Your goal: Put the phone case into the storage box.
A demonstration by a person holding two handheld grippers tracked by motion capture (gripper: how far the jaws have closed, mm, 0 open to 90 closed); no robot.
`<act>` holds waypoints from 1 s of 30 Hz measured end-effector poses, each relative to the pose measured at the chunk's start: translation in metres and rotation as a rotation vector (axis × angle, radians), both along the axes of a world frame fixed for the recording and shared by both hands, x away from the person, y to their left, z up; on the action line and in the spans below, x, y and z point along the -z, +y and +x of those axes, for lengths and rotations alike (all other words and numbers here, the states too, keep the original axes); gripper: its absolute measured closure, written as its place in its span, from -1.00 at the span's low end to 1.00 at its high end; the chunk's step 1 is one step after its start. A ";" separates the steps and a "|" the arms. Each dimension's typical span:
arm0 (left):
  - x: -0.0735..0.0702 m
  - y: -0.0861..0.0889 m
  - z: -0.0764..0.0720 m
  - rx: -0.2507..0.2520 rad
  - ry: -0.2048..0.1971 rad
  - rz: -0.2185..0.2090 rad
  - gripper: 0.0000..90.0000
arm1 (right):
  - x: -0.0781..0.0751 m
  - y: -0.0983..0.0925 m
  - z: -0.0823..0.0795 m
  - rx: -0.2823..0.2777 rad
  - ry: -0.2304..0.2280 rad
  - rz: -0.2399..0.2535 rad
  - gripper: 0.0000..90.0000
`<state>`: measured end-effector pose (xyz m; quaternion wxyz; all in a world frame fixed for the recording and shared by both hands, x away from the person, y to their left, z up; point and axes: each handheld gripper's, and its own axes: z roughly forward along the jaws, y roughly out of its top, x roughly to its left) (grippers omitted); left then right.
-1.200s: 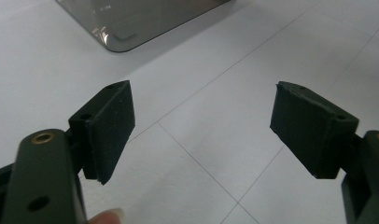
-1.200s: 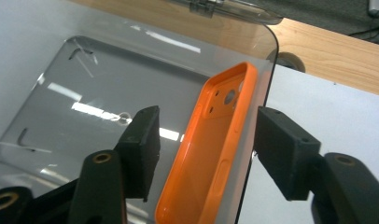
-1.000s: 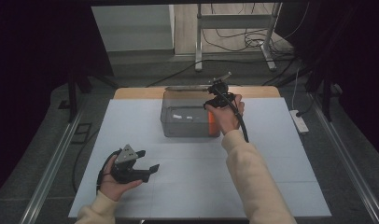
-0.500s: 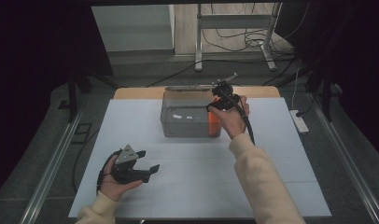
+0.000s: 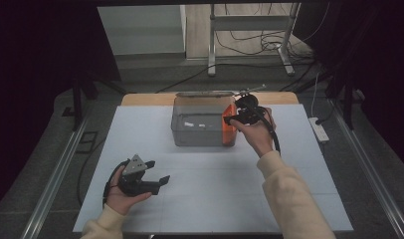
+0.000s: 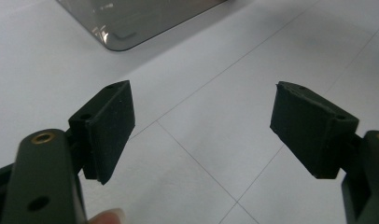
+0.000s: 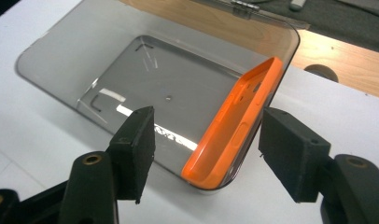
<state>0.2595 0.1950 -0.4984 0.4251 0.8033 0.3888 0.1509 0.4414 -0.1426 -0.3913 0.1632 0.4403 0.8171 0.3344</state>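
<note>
Orange phone case leaning inside a clear bin

Near left, the left claw (image 5: 157,172) rests wide open and empty on the white bench (image 5: 215,199). Farther right, the right claw (image 7: 206,149) hovers with jaws parted, gripping nothing, over the orange phone case (image 7: 236,128) propped against the grey bin's (image 7: 61,60) right wall.

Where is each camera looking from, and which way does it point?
High view: above the person's side, looking forward and down at the table; both forearms show.
Left gripper view: rides the left hand-held gripper, facing the tabletop; a fingertip shows.
Right gripper view: rides the right hand-held gripper, facing the orange phone case.
All share the clear box.
</note>
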 end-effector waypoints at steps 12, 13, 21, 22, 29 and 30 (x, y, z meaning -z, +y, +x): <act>0.000 0.000 0.000 -0.002 0.003 0.001 -0.52 | 0.005 -0.018 -0.029 -0.083 -0.058 0.059 -0.27; 0.000 0.000 0.000 -0.002 0.003 0.000 -0.52 | 0.006 -0.021 -0.032 -0.089 -0.064 0.064 -0.27; 0.001 0.000 0.000 -0.006 0.005 0.001 -0.52 | 0.020 -0.045 -0.064 -0.134 -0.117 0.105 -0.29; 0.001 0.001 0.000 -0.007 0.005 0.001 -0.52 | 0.022 -0.048 -0.068 -0.140 -0.120 0.114 -0.29; 0.002 -0.001 0.000 -0.007 0.010 0.008 -0.52 | 0.038 -0.075 -0.095 -0.158 -0.141 0.159 -0.31; 0.002 -0.001 0.000 -0.007 0.010 0.009 -0.52 | 0.040 -0.079 -0.098 -0.155 -0.144 0.163 -0.32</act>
